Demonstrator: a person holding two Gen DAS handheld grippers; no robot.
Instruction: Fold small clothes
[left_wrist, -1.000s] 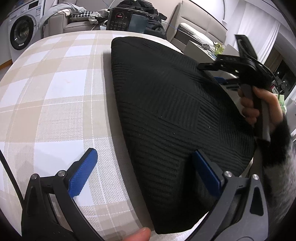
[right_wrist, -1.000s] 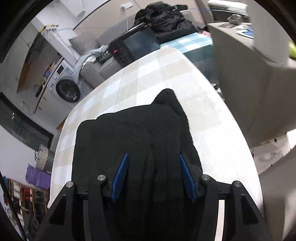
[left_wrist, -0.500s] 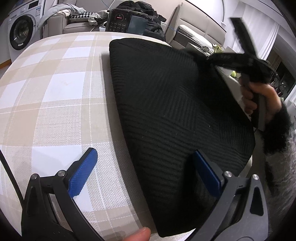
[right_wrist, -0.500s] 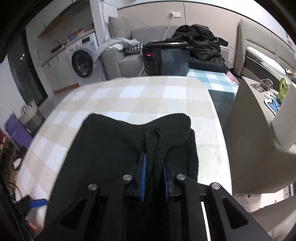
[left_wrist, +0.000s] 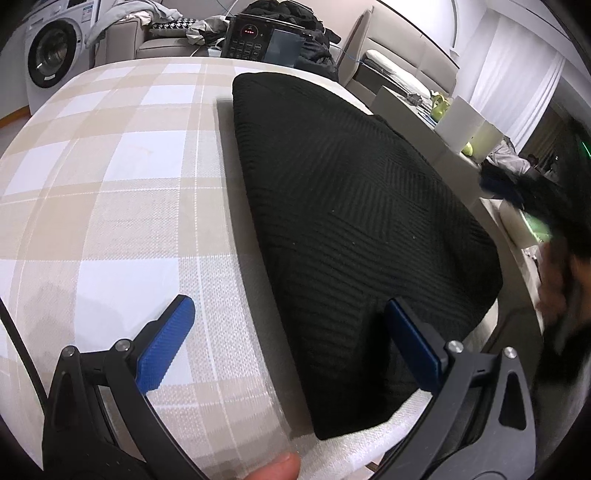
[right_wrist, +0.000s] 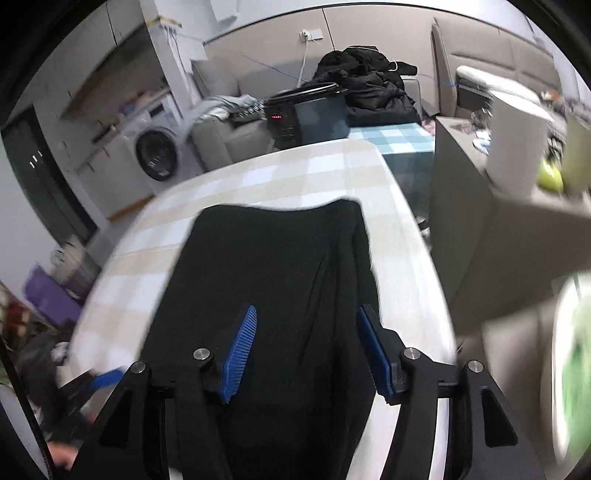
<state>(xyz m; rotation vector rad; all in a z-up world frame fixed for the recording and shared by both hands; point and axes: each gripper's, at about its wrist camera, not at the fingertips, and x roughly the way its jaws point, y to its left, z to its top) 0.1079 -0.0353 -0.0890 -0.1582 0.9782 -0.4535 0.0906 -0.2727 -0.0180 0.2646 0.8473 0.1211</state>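
A black ribbed knit garment lies flat on the beige checked table. My left gripper hangs open over its near corner, one blue pad above the cloth and one above the knit, touching nothing. In the right wrist view the same garment stretches away under my right gripper. Its jaws are opening and nothing is pinched between the blue pads. The hand holding the right gripper shows only as a blur at the right edge of the left wrist view.
A black appliance with a red display stands at the table's far end. Behind it are a sofa with a pile of dark clothes and a washing machine. A grey cabinet stands close to the table's right side.
The right gripper closed on a bunched fold of the garment, then let it go and drew back and up. The garment now lies flatter. The left gripper has stayed put.
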